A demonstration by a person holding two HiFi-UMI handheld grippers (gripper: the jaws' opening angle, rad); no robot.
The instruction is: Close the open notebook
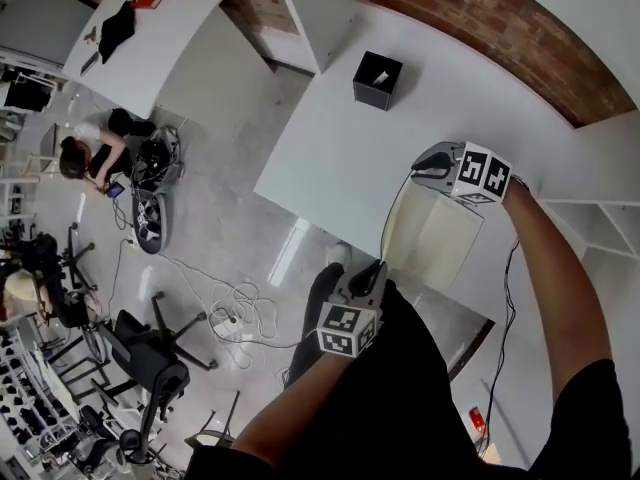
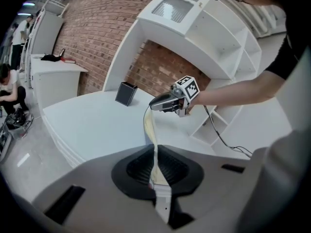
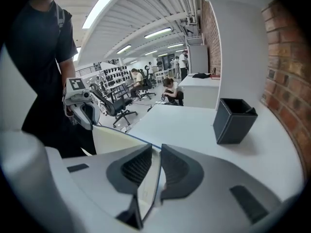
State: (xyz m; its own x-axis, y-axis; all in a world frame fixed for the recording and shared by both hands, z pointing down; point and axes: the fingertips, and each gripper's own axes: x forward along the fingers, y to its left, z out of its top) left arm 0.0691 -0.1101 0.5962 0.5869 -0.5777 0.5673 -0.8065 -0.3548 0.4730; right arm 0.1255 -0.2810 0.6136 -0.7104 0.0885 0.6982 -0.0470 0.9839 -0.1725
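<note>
The open notebook [image 1: 440, 238] lies at the near edge of the white table [image 1: 340, 158] and shows cream pages. Its left leaf is lifted off the table and stands on edge. My left gripper [image 1: 375, 268] is shut on the near corner of that leaf; in the left gripper view the thin cream leaf [image 2: 151, 130] runs edge-on from my jaws [image 2: 155, 166] up to the right gripper [image 2: 154, 104]. My right gripper [image 1: 420, 163] is shut on the far corner. In the right gripper view the blue-edged leaf [image 3: 114, 140] sits between the jaws [image 3: 151, 171], with the left gripper [image 3: 90, 118] at its other end.
A black open-topped box [image 1: 377, 79] stands further back on the table. White shelves [image 1: 600, 228] run along the right, against a brick wall. On the floor to the left are cables [image 1: 240, 313], an office chair [image 1: 150, 353] and a crouching person [image 1: 90, 153].
</note>
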